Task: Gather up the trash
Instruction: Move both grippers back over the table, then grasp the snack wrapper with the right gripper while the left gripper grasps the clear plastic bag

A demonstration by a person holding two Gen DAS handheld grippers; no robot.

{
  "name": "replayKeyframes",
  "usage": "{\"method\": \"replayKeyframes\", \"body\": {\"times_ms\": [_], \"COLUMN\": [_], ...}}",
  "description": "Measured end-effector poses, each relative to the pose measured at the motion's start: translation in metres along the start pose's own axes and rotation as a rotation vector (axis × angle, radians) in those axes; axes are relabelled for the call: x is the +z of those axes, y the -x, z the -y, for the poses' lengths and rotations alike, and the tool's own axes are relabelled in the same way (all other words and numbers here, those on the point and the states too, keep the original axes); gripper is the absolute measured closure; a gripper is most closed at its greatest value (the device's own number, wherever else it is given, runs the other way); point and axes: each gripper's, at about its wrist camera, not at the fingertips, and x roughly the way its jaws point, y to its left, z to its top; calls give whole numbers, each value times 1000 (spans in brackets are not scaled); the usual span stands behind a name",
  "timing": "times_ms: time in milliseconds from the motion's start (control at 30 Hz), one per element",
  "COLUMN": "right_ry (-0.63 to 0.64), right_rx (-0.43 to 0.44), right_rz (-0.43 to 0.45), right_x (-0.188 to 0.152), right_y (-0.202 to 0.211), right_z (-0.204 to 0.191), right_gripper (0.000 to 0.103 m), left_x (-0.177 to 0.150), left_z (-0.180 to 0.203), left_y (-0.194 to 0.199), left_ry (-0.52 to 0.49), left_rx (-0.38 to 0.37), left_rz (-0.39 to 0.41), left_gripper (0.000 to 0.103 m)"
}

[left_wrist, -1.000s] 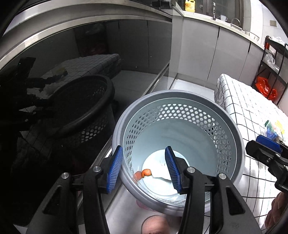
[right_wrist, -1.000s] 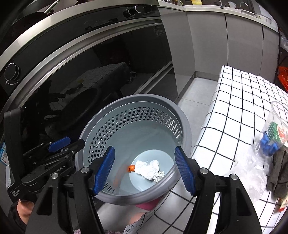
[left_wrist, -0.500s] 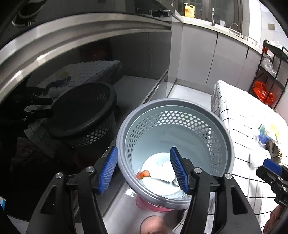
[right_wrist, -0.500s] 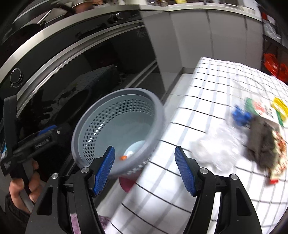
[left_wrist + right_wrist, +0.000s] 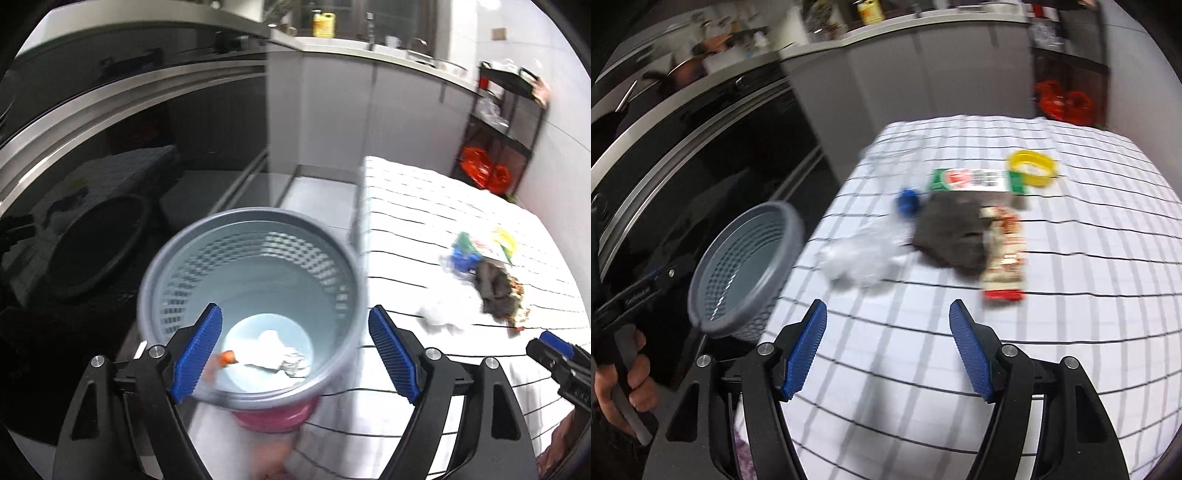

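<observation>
We had both grippers empty, fingers spread wide: left gripper (image 5: 295,349) over the grey basket (image 5: 343,266), right gripper (image 5: 888,347) over the checked tablecloth (image 5: 1071,295), short of the trash pile.

Relative to the basket, the pile lay on the cloth to its right, near but not touching.

Counts, approx. due to blur:
- 1 clear crumpled plastic bag (image 5: 860,254), nearest the basket
- 1 blue cap-like bit (image 5: 908,201)
- 1 dark grey rag (image 5: 951,236), overlapping the wrapper
- 1 red/white snack wrapper (image 5: 1004,258)
- 1 green/white label card (image 5: 975,180)
- 1 yellow ring (image 5: 1032,168), farthest from the basket
- Inside the basket: 1 white crumpled paper (image 5: 267,349), 1 small orange bit (image 5: 227,357)

Handling, our guess: bag very light, soft, slippery; pinch a bunched fold, not the flat film. Rag soft, easy at a raised fold. Wrapper and card thin, flat; take by an edge. Ring stiff; grip across the rim.
</observation>
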Motion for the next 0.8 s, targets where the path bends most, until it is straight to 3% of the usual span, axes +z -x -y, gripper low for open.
{"method": "replayKeyframes", "body": {"times_ms": [267, 800], "right_ry": [-64, -99], "right_rx": [-71, -166], "right_rz": [30, -23], "right_x": [5, 40], "right_y": [7, -39], "right_z": [45, 87], "right_gripper": [37, 37], "left_x": [4, 16], "left_z": [55, 101], "left_y": [-12, -63], "left_ry": [-54, -85], "left_rx": [-51, -64], "left_rz": [12, -44], "left_gripper": [18, 17]}}
